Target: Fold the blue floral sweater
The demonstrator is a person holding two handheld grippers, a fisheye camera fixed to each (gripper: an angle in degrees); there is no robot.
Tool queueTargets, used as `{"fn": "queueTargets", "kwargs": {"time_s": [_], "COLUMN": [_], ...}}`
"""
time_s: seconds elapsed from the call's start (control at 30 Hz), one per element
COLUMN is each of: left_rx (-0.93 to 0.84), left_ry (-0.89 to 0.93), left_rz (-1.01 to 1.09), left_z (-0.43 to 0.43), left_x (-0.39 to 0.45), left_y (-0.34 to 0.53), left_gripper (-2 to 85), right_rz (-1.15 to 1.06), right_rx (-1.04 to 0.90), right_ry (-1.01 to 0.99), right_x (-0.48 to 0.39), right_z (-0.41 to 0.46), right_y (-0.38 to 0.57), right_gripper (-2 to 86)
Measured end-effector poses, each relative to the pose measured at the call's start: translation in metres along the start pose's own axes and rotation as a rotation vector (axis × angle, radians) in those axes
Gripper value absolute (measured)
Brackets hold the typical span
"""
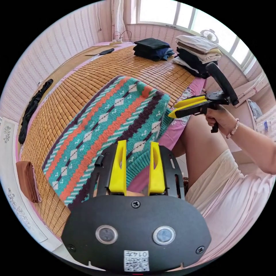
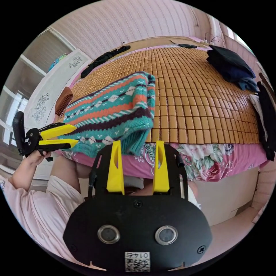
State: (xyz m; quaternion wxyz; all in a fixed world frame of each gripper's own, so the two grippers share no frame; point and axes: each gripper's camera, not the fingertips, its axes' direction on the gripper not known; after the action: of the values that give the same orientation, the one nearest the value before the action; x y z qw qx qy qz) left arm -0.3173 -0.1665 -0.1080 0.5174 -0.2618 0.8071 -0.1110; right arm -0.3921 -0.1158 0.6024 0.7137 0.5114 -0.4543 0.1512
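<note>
Left gripper view: the left gripper (image 1: 138, 148) hangs with jaws parted and empty over the folded sweater's (image 1: 109, 126) near edge on the bamboo mat (image 1: 72, 83). Beyond, the right gripper (image 1: 172, 110), jaws slightly parted, nears its corner without gripping.

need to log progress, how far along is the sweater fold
Done: the sweater lies as a folded rectangle on the bamboo mat. In hand: nothing; the left gripper and right gripper are open beside it. Left: perhaps another fold or moving it.
</note>
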Motion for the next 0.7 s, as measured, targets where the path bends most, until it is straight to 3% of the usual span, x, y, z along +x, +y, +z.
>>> {"fn": "queueTargets", "kwargs": {"time_s": [0.1,0.23,0.43,0.53,0.7], "left_rx": [-0.006,0.049,0.064,0.100,0.084], "left_ry": [0.031,0.062,0.070,0.027,-0.064], "left_rz": [0.040,0.084,0.209,0.253,0.267], "left_z": [0.006,0.010,0.014,0.008,-0.001], "left_x": [0.013,0.026,0.055,0.071,0.082], "left_y": [-0.008,-0.006,-0.011,-0.016,0.004], "left_gripper": [13.3,13.9,16.1,12.9,6.7], "right_rz": [0.046,0.073,0.050,-0.025,-0.096], "right_rx": [-0.104,-0.066,0.038,0.067,0.044], "right_ry": [-0.097,-0.158,-0.437,-0.552,-0.493], "right_x": [0.027,0.059,0.098,0.099,0.101], "right_z": [0.020,0.009,-0.033,-0.057,-0.082], "right_y": [0.008,0.019,0.038,0.046,0.064], "right_gripper": [12.3,4.5,2.7,2.6,3.6]}}
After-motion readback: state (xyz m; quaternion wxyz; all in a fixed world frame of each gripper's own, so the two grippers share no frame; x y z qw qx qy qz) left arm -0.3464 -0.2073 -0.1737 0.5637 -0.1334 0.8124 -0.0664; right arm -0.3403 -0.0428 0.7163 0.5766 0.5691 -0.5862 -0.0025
